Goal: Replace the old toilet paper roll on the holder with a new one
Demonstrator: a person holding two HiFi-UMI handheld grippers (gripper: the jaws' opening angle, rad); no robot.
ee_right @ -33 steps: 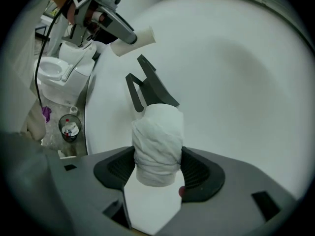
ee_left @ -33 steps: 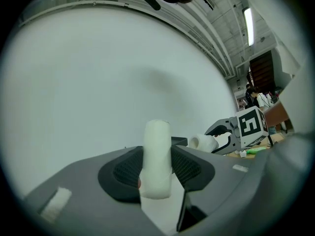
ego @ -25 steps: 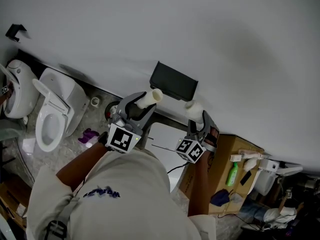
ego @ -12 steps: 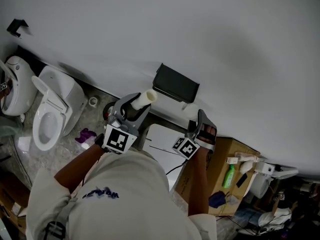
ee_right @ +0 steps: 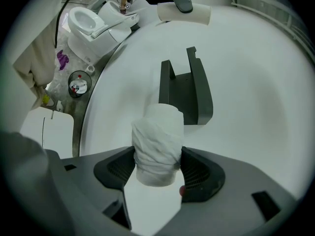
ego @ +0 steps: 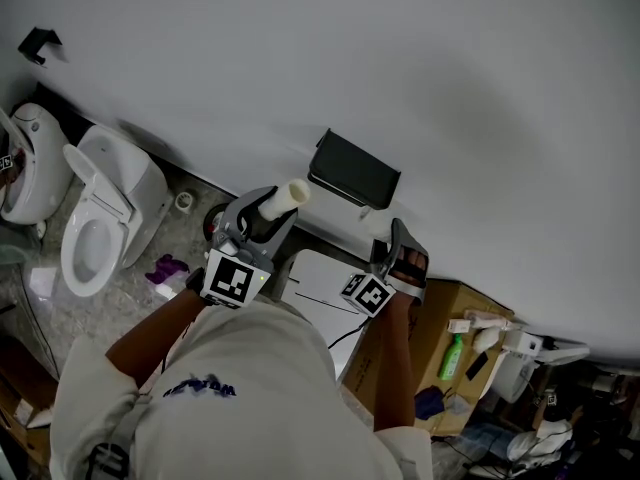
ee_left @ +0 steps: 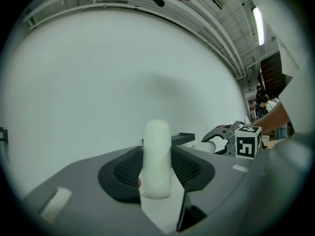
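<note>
Roll [ee_right: 157, 144] betw. right hand-held gripper [ee_right: 157, 157] jaws

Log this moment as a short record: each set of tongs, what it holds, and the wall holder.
Left tongs: shut on thin pale roll
Right tongs: shut on thicker wrapped roll, holder ahead of it
Holder: dark, fixed to the wall, no roll on it
Stage: neither roll on the holder
</note>
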